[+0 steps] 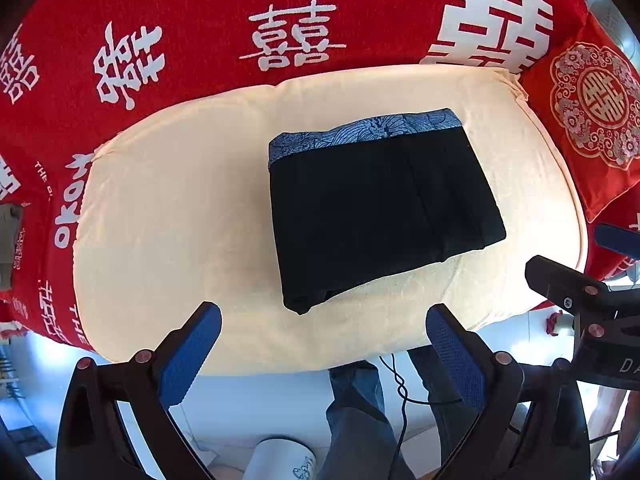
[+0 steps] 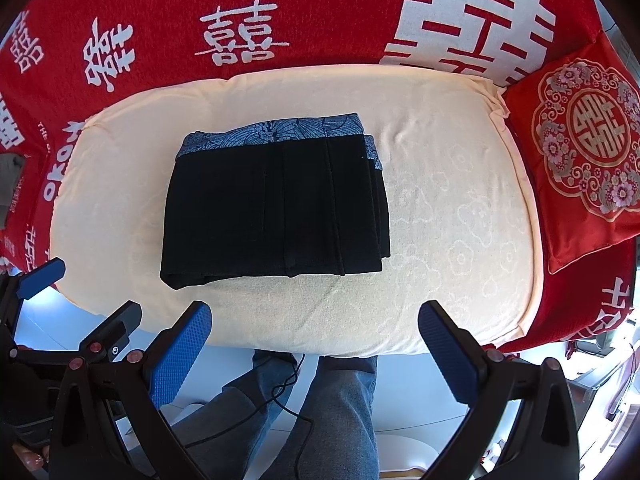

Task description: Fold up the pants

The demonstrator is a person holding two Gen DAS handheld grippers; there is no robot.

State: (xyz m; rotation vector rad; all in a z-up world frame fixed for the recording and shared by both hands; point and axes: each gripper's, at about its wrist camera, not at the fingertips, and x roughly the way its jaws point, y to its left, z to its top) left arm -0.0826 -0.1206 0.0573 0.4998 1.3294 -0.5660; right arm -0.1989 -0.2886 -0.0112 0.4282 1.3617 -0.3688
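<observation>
A: Pants are seen folded into a compact stack on the cream cushion.
B: Left gripper and right gripper are held spread, empty. Task judged essentially done.

pants: black, with a blue-grey waistband printed in a fine leaf-like line pattern along the far edge
cushion: pale cream, faint embossed cloud shapes at the right
blanket: red with white characters and lettering
pillow: red, gold and silver floral medallion
tongs: black frames, blue textured pads
</observation>
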